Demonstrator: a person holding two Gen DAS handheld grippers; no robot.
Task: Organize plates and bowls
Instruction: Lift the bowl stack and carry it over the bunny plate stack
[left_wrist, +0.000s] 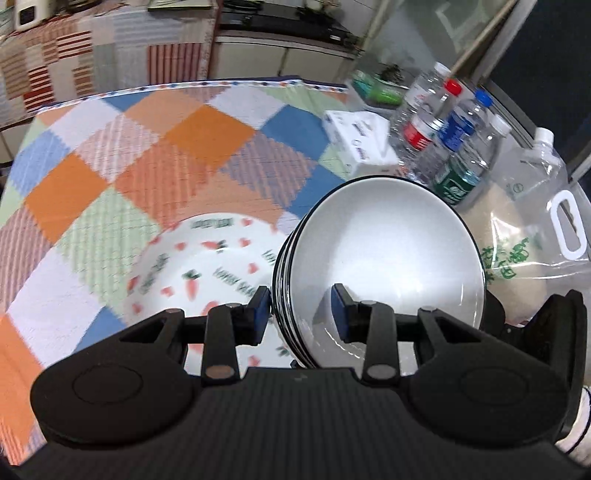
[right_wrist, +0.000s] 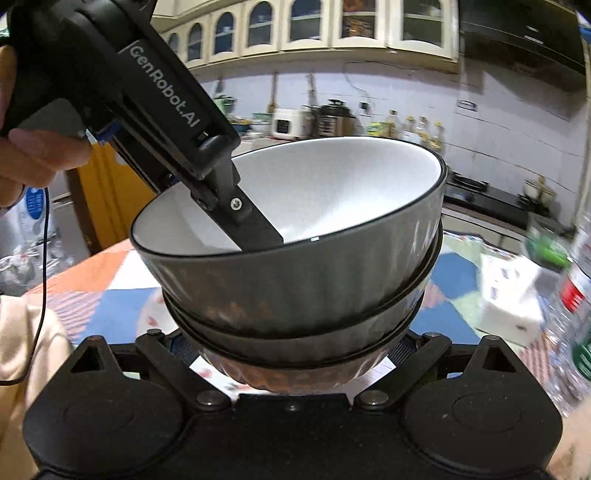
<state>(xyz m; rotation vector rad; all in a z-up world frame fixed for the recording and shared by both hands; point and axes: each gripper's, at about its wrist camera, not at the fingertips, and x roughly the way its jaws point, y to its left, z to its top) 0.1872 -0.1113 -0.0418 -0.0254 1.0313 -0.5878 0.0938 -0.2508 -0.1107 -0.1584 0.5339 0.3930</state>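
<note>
A stack of dark-rimmed bowls (left_wrist: 388, 266) with white insides is held up in the air, tilted. My left gripper (left_wrist: 301, 314) is shut on the stack's rim, one finger inside the top bowl and one outside. In the right wrist view the stack of bowls (right_wrist: 295, 273) fills the middle, with the left gripper's finger (right_wrist: 255, 229) dipping into the top bowl. My right gripper (right_wrist: 291, 350) stands wide open around the lowest bowl; its pads are hidden behind it. A white plate with a carrot print (left_wrist: 207, 273) lies on the checked tablecloth (left_wrist: 147, 155) below the bowls.
Several water bottles (left_wrist: 450, 136) and a white box (left_wrist: 358, 144) stand at the table's right side. A clear bag with a white handle (left_wrist: 535, 221) lies at the right. A kitchen counter with appliances (right_wrist: 314, 118) is behind the table.
</note>
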